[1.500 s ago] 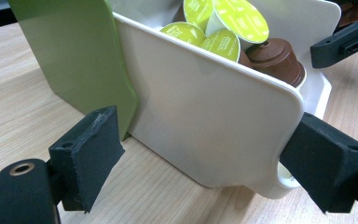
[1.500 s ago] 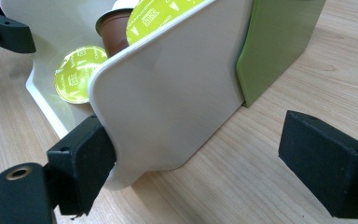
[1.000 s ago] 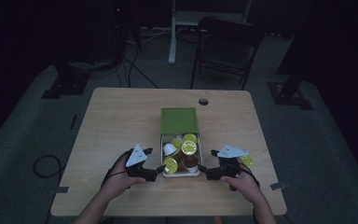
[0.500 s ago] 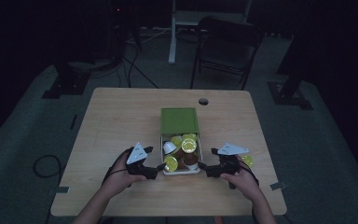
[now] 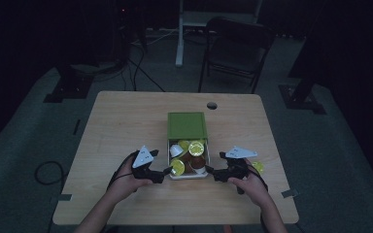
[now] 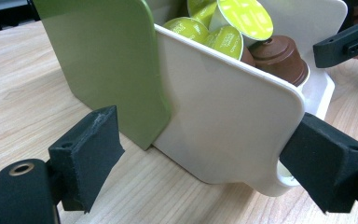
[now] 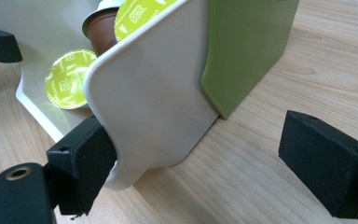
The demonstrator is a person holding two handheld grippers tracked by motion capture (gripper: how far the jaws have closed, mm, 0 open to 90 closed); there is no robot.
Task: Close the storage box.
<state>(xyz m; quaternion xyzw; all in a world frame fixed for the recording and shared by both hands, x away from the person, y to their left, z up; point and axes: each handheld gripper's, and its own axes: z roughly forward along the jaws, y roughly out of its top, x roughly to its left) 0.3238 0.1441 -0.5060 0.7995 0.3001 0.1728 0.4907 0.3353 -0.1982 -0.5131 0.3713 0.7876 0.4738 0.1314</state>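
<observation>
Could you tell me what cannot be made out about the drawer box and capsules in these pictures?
- Capsule labels: left gripper view, print too small and blurred.
- Inside of the green sleeve: high view, its top covers it.
- Capsules low in the white drawer: right gripper view, the wall hides them.
- Yellow thing beside the right gripper: high view, dim, partly hidden by it.

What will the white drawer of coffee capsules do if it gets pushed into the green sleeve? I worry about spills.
The white drawer looks like stiff, smooth plastic, so it should slide rather than flex. The capsules are heaped loose above its rim and may catch on the green sleeve or tumble out. The load looks light, so an uneven push could skew it on the table.
</observation>
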